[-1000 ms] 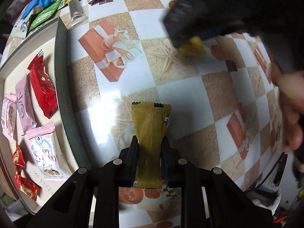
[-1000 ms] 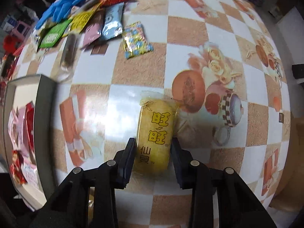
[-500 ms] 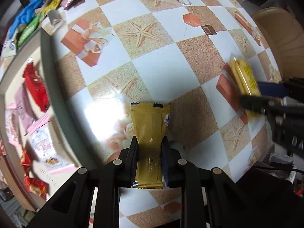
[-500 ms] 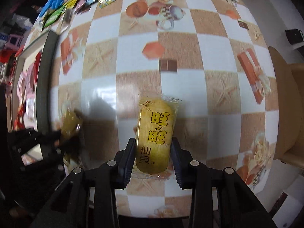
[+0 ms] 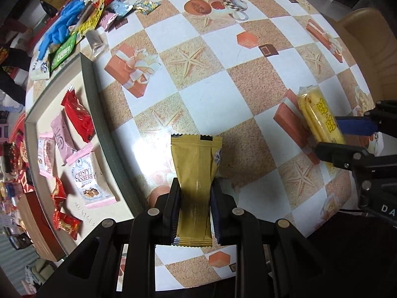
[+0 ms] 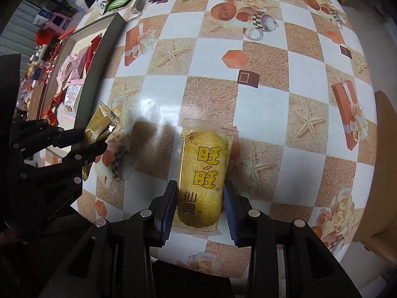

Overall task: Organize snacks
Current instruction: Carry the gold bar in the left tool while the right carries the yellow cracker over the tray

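**A:** Left gripper (image 5: 194, 193) is clamped on the gold pack (image 5: 194, 171), right gripper (image 6: 201, 203) pinches the yellow cracker (image 6: 202, 176). Both hang over the desk (image 5: 248, 82), just right of the tray (image 5: 99, 114).

**B:** Crinkly wrappers, so I'd guess either could slip if swung quickly. The tray's already got several packs, and its raised rim sits in the way. Loose pile (image 5: 94, 17) beyond the tray's far end is unsorted.
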The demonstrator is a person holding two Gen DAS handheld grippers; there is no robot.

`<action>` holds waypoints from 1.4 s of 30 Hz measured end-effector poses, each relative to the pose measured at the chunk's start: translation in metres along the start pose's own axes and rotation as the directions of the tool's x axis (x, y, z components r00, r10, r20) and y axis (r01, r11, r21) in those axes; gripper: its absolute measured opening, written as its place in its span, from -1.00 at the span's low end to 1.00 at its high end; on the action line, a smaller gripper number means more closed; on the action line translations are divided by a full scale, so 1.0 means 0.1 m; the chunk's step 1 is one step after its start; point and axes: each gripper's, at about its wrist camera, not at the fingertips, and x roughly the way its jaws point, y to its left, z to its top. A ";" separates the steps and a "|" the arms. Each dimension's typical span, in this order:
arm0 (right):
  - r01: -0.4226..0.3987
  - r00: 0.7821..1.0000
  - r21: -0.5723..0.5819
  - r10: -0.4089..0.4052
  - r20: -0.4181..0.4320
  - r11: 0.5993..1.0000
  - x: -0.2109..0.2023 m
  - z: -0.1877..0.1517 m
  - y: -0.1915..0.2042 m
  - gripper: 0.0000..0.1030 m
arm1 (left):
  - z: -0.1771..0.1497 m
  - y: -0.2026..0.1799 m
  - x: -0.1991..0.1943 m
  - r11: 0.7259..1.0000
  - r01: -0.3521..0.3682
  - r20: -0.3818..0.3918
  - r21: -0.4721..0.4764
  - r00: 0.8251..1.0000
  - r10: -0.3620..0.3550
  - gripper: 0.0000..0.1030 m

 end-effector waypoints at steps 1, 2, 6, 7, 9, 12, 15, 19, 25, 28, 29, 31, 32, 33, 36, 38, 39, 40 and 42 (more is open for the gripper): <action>-0.009 1.000 -0.004 0.009 0.001 1.000 -0.01 -0.02 -0.02 -0.26 | 0.06 -0.08 -0.20 1.000 -0.004 0.002 0.000 1.000 0.004 -0.53; -0.021 1.000 -0.005 0.021 0.002 1.000 -0.01 0.02 -0.07 -0.26 | 0.12 -0.03 -0.24 1.000 -0.007 0.003 -0.001 1.000 0.007 -0.53; -0.063 0.998 -0.014 0.063 0.023 0.998 -0.17 0.06 -0.11 -0.26 | 0.17 0.04 -0.28 1.000 -0.012 0.013 -0.015 1.000 0.012 -0.53; -0.075 0.997 -0.023 0.076 0.026 0.997 -0.19 0.06 -0.10 -0.26 | 0.17 0.06 -0.32 1.000 -0.012 0.015 -0.019 1.000 0.013 -0.53; -0.086 0.996 -0.045 0.088 0.026 0.995 -0.21 0.08 0.01 -0.26 | 0.16 0.09 -0.39 1.000 -0.016 0.021 -0.023 1.000 0.017 -0.53; -0.097 0.995 -0.091 0.098 0.012 0.991 -0.15 0.17 0.23 -0.26 | 0.08 0.17 -0.39 0.999 -0.013 0.031 -0.048 0.999 0.014 -0.53; -0.107 0.994 -0.147 0.109 0.005 0.983 -0.11 0.22 0.45 -0.26 | -0.02 0.34 -0.38 0.995 0.001 0.037 -0.096 0.999 0.002 -0.53; -0.118 0.993 -0.209 0.120 -0.007 0.971 -0.08 0.26 0.71 -0.26 | -0.17 0.61 -0.39 0.984 0.020 0.048 -0.174 0.999 -0.012 -0.53; -0.109 0.994 -0.267 0.110 -0.012 0.957 -0.05 0.36 1.01 -0.26 | -0.36 0.94 -0.46 0.964 0.045 0.074 -0.262 0.997 -0.026 -0.53; -0.106 0.994 -0.291 0.108 -0.010 0.951 -0.04 0.43 1.16 -0.26 | -0.41 1.06 -0.47 0.955 0.052 0.085 -0.293 0.996 -0.028 -0.53; -0.105 0.994 -0.297 0.107 -0.009 0.949 -0.04 0.45 1.20 -0.26 | -0.43 1.11 -0.47 0.950 0.056 0.088 -0.306 0.996 -0.030 -0.53; -0.099 0.995 -0.316 0.102 -0.009 0.944 -0.04 0.47 1.29 -0.26 | -0.47 1.19 -0.46 0.941 0.061 0.091 -0.332 0.995 -0.033 -0.53; -0.095 0.995 -0.324 0.097 -0.008 0.941 -0.04 0.48 1.32 -0.26 | -0.49 1.22 -0.46 0.937 0.064 0.093 -0.345 0.995 -0.034 -0.53; -0.089 0.996 -0.332 0.092 -0.006 0.939 -0.05 0.49 1.35 -0.26 | -0.51 1.25 -0.46 0.933 0.066 0.094 -0.355 0.995 -0.035 -0.53; -0.077 0.996 -0.349 0.086 0.011 0.934 -0.08 0.53 1.44 -0.26 | -0.56 1.29 -0.45 0.929 0.055 0.087 -0.365 0.996 -0.024 -0.53; -0.077 0.996 -0.351 0.090 0.022 0.933 -0.12 0.56 1.47 -0.26 | -0.60 1.35 -0.45 0.923 0.053 0.089 -0.380 0.996 -0.021 -0.53; -0.078 0.995 -0.352 0.094 0.030 0.933 -0.14 0.58 1.50 -0.26 | -0.62 1.38 -0.44 0.919 0.053 0.089 -0.391 0.996 -0.019 -0.53; -0.080 0.994 -0.353 0.099 0.037 0.932 -0.16 0.60 1.53 -0.26 | -0.65 1.44 -0.43 0.912 0.054 0.087 -0.406 0.996 -0.021 -0.53; -0.082 0.993 -0.363 0.107 0.050 0.928 -0.20 0.64 1.61 -0.26 | -0.70 1.51 -0.42 0.904 0.055 0.085 -0.423 0.996 -0.021 -0.53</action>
